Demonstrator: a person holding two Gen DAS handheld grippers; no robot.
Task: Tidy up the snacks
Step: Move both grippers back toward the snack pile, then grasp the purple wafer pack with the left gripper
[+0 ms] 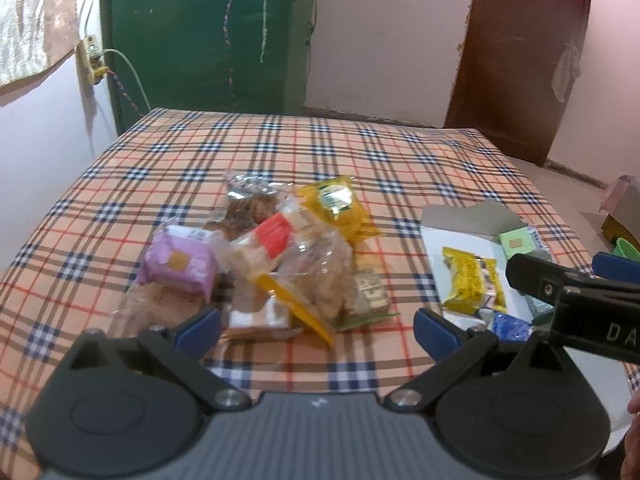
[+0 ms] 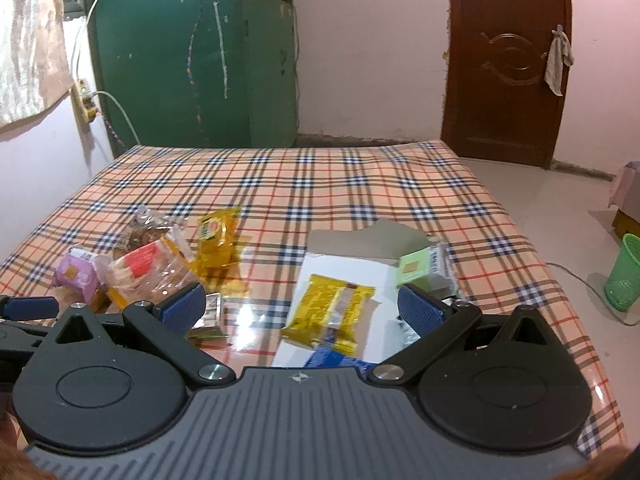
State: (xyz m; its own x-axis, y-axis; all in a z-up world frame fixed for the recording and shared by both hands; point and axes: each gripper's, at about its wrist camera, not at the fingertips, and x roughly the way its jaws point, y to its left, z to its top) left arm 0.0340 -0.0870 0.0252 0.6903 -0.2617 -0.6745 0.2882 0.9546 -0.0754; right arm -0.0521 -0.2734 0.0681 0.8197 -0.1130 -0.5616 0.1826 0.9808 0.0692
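Both tools are wide open and hold nothing. The left tool [image 1: 316, 326] hangs low over the near edge of the table [image 1: 400, 152], which has a checked cloth on it, and it points at the pile of snacks [image 1: 264, 264]. The right tool [image 2: 300, 306] hangs just beside it, over a flat white box [image 2: 340, 268] with its lid folded back. In the pile I can see a purple pack [image 1: 178, 266], a clear bag with a red label [image 1: 276, 236], a yellow pouch [image 1: 340, 206] at the far side, and a small foil pack [image 1: 370, 292] at the near right. In the box lie a yellow bar [image 2: 330, 314], a little green pack [image 2: 416, 266] at the far corner and a blue pack [image 2: 332, 358] at the near edge. All of these look very light. The wrappers are thin and shiny, so I think they will be slippery and will crinkle and bend when pinched. The clear bag seems to have crackers or biscuits inside, and those could break if squeezed hard. A soft pinch on the sealed end of a wrapper, or across the short side of a pack, looks like the best place to hold. The purple pack looks puffy and firm, so it may be the easiest one to grab. The packs in the pile touch and lean on each other, so pulling one may drag the others. Both tools point forward and a bit down, with their blue pads well apart.
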